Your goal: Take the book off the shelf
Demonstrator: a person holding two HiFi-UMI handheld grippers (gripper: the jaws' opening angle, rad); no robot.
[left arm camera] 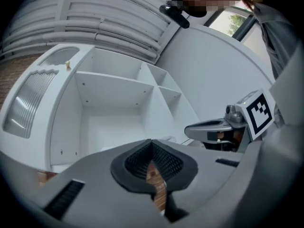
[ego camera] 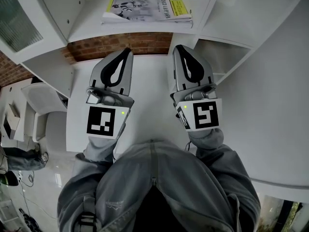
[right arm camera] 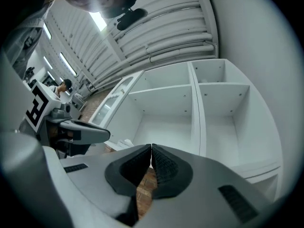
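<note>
Book (ego camera: 147, 8) lies flat, cover up, on a board of the white shelf (ego camera: 89, 30), top centre of the head view. Its long side runs along the board's front edge and its right end sits close to the upright divider (ego camera: 205, 13). The cover is pale with a dark picture and has yellow patches at the left and right ends. Nothing touches the book. A strip of brick (ego camera: 120, 45) shows just under that board's front edge. Left gripper (ego camera: 127, 50) is below the book and apart from it, tip pointing toward the board's front edge. In the left gripper view its jaws (left arm camera: 152, 144) are pressed together with nothing between them, only brick showing past the pads. Right gripper (ego camera: 177, 48) sits beside it, also short of the book, tip near the same front edge. Its jaws are together too and empty in the right gripper view (right arm camera: 151, 148). The two grippers are near each other and roughly parallel, not touching. Each one shows in the other's camera, off to the side. Marker cube on the left one (ego camera: 101, 121), on the right one (ego camera: 205, 114). Grey sleeves (ego camera: 96, 153) come in behind both. The gripper views look into open white compartments of the shelf, with a glazed cabinet door (left arm camera: 28, 108) at its left side.
</note>
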